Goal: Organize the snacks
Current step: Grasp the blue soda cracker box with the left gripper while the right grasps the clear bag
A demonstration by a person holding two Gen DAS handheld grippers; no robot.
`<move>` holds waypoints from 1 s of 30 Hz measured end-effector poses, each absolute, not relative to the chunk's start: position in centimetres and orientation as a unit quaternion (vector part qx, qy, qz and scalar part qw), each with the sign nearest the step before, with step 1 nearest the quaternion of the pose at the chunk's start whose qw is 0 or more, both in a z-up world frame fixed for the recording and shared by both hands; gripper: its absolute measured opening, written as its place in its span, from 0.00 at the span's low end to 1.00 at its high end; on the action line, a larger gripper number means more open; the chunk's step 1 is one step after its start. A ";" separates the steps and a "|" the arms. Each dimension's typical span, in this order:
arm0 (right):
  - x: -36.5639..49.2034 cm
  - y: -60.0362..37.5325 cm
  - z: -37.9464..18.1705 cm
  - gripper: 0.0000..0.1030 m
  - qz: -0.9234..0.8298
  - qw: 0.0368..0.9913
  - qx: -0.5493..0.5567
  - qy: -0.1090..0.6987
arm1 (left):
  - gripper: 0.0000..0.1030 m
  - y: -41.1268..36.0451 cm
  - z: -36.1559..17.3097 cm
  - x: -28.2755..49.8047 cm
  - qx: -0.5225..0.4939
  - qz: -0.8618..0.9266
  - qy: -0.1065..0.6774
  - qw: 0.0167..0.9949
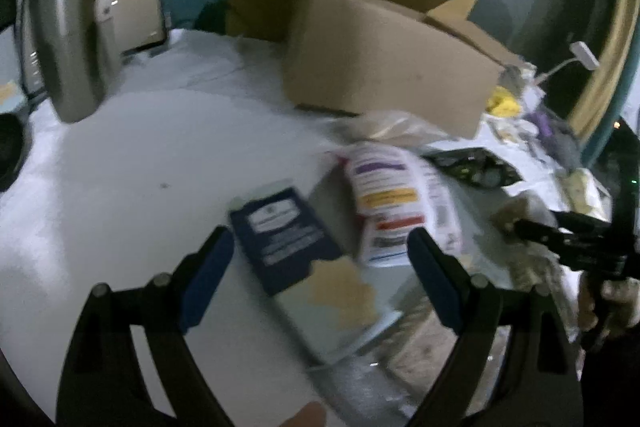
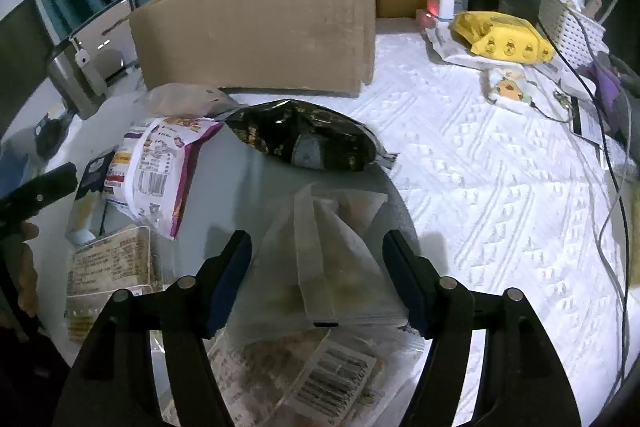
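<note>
Because the clear snack packet (image 2: 320, 263) lies straight ahead between my right tool's (image 2: 316, 283) parted fingers, its length running away toward the cardboard box (image 2: 256, 27), that hand is nearer; my left tool (image 1: 320, 279) gapes empty over the blue packet (image 1: 288, 239).

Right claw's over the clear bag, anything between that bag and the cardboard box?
Yes. The black snack bag lies on the table between the clear bag under the right claw and the box. You could lift over it.

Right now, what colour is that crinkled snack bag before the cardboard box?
Black, clearest from the right wrist.
</note>
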State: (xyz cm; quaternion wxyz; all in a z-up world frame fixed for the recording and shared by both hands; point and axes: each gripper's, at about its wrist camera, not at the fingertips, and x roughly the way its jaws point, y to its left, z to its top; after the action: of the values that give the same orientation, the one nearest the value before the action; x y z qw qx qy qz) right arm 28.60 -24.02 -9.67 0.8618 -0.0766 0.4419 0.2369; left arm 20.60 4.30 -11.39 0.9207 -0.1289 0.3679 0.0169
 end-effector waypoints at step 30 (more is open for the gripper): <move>29.6 -23.5 -5.6 0.27 0.277 0.876 -0.071 0.389 | 0.50 3.9 -13.1 20.2 -0.060 0.032 0.413 0.908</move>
State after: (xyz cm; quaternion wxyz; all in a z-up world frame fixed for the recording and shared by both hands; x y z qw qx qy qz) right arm 29.60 -23.47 -5.59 0.8758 -0.0710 0.3890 0.2767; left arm 20.16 3.94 -13.13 0.9081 -0.0605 0.4131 0.0325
